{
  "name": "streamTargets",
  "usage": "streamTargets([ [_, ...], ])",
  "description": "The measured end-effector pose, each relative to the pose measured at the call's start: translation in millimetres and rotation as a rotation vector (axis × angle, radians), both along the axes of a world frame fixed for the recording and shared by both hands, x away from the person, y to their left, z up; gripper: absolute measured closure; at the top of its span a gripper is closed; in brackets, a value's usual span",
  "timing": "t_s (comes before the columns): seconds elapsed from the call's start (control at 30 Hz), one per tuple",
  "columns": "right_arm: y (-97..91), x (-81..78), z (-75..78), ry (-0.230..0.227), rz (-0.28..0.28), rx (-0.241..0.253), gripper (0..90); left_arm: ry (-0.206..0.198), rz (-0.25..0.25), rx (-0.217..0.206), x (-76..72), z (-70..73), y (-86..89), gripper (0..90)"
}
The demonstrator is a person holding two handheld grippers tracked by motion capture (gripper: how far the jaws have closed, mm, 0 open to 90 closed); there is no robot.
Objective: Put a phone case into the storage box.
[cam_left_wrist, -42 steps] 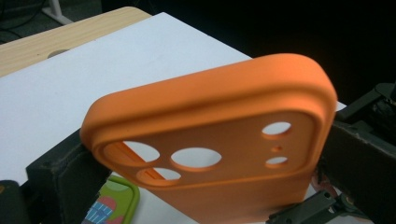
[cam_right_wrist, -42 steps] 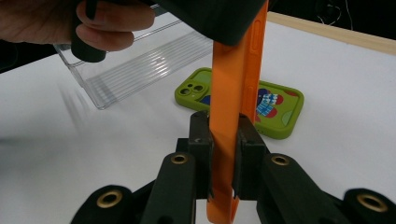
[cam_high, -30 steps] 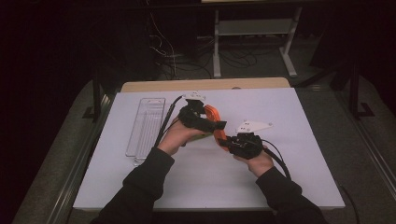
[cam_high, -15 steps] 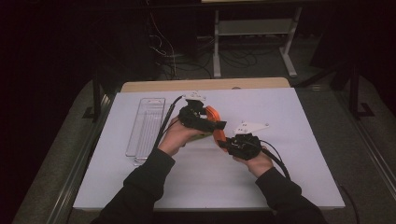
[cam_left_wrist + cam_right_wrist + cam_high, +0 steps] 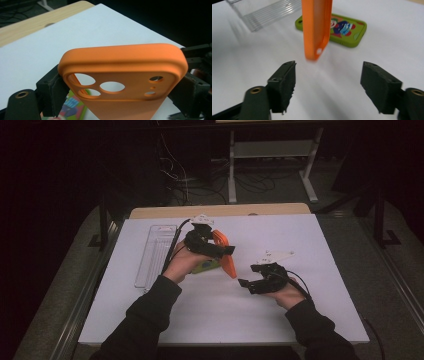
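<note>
- The left claw is clamped across the width of an orange phone case, holding it up off the table; in the left claw view the camera-hole end stands up beyond the pads, which press on the two long sides.
- The right claw has just been opening and now stands wide with nothing between its pads; the lower end of the orange case hangs just ahead of it, apart from both pads.
- The step in hand looks like a handover, with the case now resting in the left claw alone. To do it well, keep the left grip square on the rims so the soft shell does not buckle or twist out.
- Draw the right claw straight back before moving it anywhere, so a pad does not catch the hanging corner.
- Carry the case level and clear of the green phone case lying flat below it.
- Count: two claws, one in each hand.
- Two phone cases: one orange, held in the air; one green with a cartoon print, flat on the table.
- One clear plastic tray lying on the left part of the table, well apart from the right claw.
</note>
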State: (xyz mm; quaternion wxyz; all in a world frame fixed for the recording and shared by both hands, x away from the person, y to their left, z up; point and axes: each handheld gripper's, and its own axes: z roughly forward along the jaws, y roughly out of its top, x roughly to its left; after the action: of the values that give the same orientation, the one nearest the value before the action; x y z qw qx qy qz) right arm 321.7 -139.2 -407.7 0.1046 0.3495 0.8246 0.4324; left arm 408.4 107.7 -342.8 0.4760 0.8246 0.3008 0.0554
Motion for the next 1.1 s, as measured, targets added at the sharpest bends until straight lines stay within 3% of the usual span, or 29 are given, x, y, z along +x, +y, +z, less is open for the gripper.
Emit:
streamTargets([
  [0.43,-37.1,-23.7,-15.7,-0.02,-0.035,-0.02,0.5,-0.026,0.081,0.045,8.2,22.7,23.6,13.8],
  [0.6,-44.5,-31.2,-23.0,-0.02,-0.026,-0.048,0.5,-0.044,0.114,0.072,11.0,31.5,35.8,13.8],
  [0.87,-56.5,-42.8,-32.3,-0.01,-0.017,-0.032,0.5,-0.075,0.152,0.111,14.4,48.2,61.7,13.9],
  [0.97,-57.7,-45.1,-32.9,-0.006,-0.018,-0.027,0.5,-0.083,0.188,0.103,15.5,53.7,73.6,13.9],
  [1.1,-57.5,-45.0,-32.9,-0.008,-0.026,-0.02,0.4,-0.101,0.223,0.123,18.7,59.3,92.0,13.9],
])
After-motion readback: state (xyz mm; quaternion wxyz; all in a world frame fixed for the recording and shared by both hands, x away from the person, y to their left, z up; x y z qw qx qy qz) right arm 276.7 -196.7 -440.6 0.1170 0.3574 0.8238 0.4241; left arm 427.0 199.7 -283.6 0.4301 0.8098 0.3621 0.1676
